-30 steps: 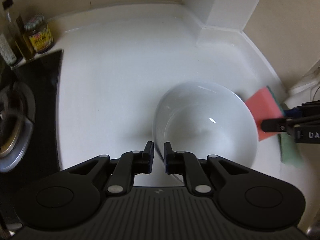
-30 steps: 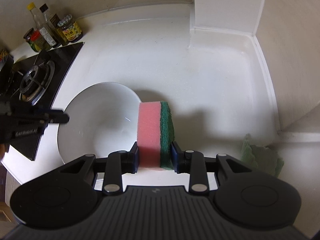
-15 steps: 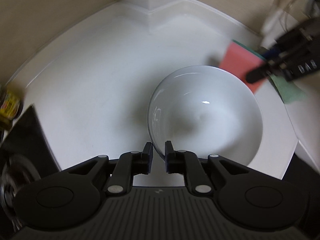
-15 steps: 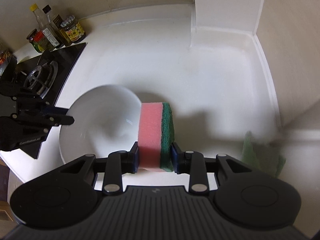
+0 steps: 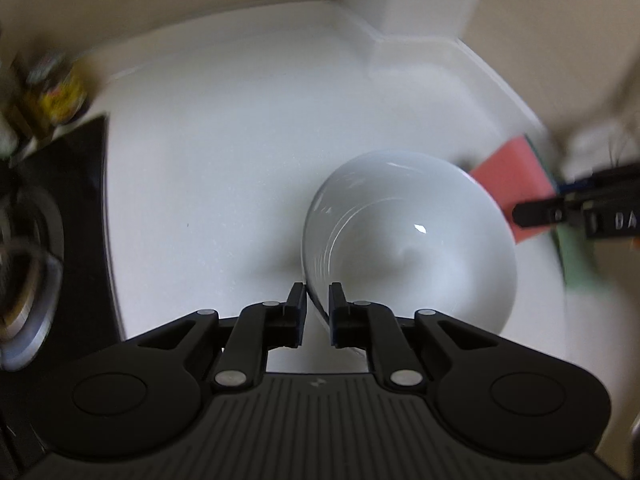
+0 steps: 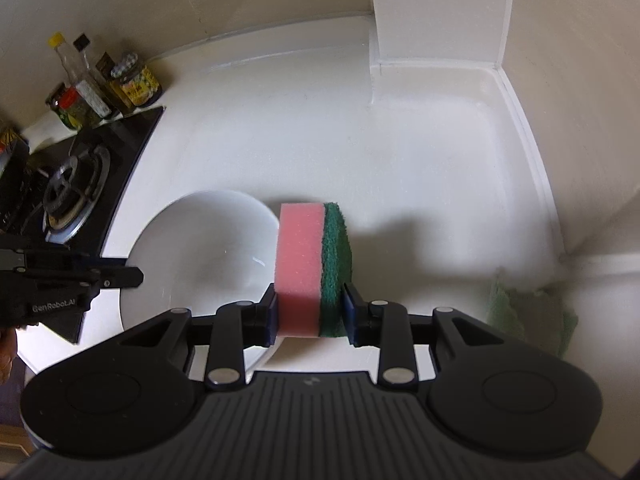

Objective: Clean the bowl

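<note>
Your left view has swung back toward the stove since half a second ago; both grips are unchanged.

Your left gripper (image 5: 318,304) stays clenched on the near rim of the white bowl (image 5: 408,236), which sits on the white countertop (image 6: 320,152) beside the gas stove (image 6: 76,184). Your right gripper (image 6: 310,312) still grasps the pink-and-green sponge (image 6: 314,268), held upright just beside the bowl's far rim; whether they touch is unclear. A green cloth (image 6: 528,312) lies to the right.
</note>
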Demonstrator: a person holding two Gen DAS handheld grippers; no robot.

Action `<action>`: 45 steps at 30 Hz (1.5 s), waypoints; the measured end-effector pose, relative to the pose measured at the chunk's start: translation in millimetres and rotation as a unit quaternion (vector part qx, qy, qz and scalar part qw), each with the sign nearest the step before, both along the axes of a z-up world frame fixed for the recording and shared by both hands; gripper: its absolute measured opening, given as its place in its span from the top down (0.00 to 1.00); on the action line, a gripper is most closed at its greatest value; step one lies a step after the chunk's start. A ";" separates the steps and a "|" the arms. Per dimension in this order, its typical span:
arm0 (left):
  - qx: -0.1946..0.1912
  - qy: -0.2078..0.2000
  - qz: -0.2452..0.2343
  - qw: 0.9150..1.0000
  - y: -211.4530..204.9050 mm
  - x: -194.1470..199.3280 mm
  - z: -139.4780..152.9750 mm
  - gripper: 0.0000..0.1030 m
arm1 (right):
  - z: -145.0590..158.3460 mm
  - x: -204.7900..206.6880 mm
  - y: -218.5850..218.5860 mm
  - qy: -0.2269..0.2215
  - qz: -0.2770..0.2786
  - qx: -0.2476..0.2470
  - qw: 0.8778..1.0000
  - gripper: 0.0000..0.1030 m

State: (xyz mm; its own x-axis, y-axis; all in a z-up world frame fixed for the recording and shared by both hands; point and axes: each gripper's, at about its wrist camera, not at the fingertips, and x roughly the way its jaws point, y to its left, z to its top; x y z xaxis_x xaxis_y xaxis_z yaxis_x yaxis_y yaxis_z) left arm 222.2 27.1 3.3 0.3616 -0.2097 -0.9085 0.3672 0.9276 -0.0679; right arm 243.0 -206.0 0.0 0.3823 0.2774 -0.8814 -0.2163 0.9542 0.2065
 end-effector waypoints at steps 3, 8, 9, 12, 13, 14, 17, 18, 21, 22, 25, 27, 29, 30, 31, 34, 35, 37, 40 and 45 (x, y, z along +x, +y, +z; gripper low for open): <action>0.005 0.013 -0.064 0.998 4.7 7.6 -1.5 0.89 | 1.0 -16.5 5.2 0.006 0.016 -0.012 1.000 0.73; 0.041 -0.007 -0.156 0.987 -5.9 18.4 -0.4 0.88 | 0.6 -14.7 5.1 0.015 0.047 -0.016 0.999 0.73; 0.049 -0.012 -0.169 0.984 -9.2 18.8 -0.6 0.88 | 0.4 -10.9 5.6 0.011 0.050 -0.017 0.999 0.73; 0.051 -0.007 -0.169 0.984 -12.9 25.0 -1.7 0.87 | 0.0 1.1 8.3 -0.004 0.061 -0.025 0.998 0.73; 0.044 -0.002 -0.153 0.987 -11.4 27.2 -1.3 0.88 | 0.1 2.9 9.1 -0.007 0.063 -0.028 0.998 0.73; 0.034 0.002 -0.127 0.991 -8.1 27.9 -0.6 0.89 | 0.3 3.6 8.7 -0.007 0.063 -0.029 0.998 0.73; -0.011 0.014 -0.011 1.000 7.9 21.6 1.5 0.88 | 0.1 2.1 5.6 -0.007 0.056 -0.025 0.998 0.73; -0.024 0.013 0.025 0.999 11.9 14.8 1.8 0.88 | -0.1 0.7 4.5 -0.008 0.053 -0.023 0.998 0.73; -0.034 0.005 0.060 0.998 11.5 -6.0 -0.5 0.88 | -0.6 -3.6 1.5 -0.012 0.045 -0.016 0.999 0.73; -0.037 0.006 0.063 0.997 10.1 -10.5 -2.5 0.88 | -0.7 -4.7 0.6 -0.011 0.039 -0.013 0.999 0.73; -0.028 0.000 0.056 0.998 6.8 -13.6 -6.7 0.89 | -0.7 -10.0 1.2 -0.009 0.024 -0.007 1.000 0.73; -0.003 -0.007 0.021 1.000 0.8 -9.0 -8.4 0.90 | -0.5 -15.9 2.9 -0.005 0.025 -0.007 1.000 0.73; 0.030 -0.016 -0.028 0.999 -6.9 -1.5 -9.6 0.91 | 0.2 -20.8 5.3 0.004 0.046 -0.012 0.999 0.73; 0.042 -0.019 -0.050 0.998 -10.2 2.4 -10.1 0.91 | 0.6 -20.3 4.9 0.010 0.057 -0.013 0.998 0.73; 0.045 -0.020 -0.067 0.997 -12.2 6.6 -10.1 0.91 | 1.1 -18.0 3.4 0.014 0.068 -0.013 0.997 0.73; 0.056 -0.027 -0.116 0.991 -19.7 16.4 -10.8 0.91 | -0.2 -4.0 -3.3 0.015 0.061 0.006 0.998 0.73; 0.058 -0.030 -0.123 0.990 -21.6 17.3 -11.4 0.91 | -0.9 1.8 -4.4 0.011 0.054 0.012 0.998 0.73; 0.050 -0.024 -0.103 0.993 -21.0 19.0 -10.5 0.91 | -1.9 9.4 -3.6 0.002 0.046 0.014 0.999 0.73; 0.028 -0.014 -0.035 0.999 -12.8 14.5 -6.7 0.91 | -2.4 13.6 -1.1 -0.002 0.042 0.012 0.999 0.73; -0.008 -0.010 0.062 0.998 -2.2 -13.8 -4.2 0.88 | -2.0 4.8 1.0 0.000 0.045 0.008 0.999 0.73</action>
State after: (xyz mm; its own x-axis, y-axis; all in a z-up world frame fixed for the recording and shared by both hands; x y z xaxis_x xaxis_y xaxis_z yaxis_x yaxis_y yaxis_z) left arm 208.4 24.9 -0.9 0.4037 -0.1768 -0.8977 0.2509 0.9649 -0.0772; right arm 247.9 -205.0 -2.0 0.3552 0.3256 -0.8763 -0.3015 0.9272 0.2223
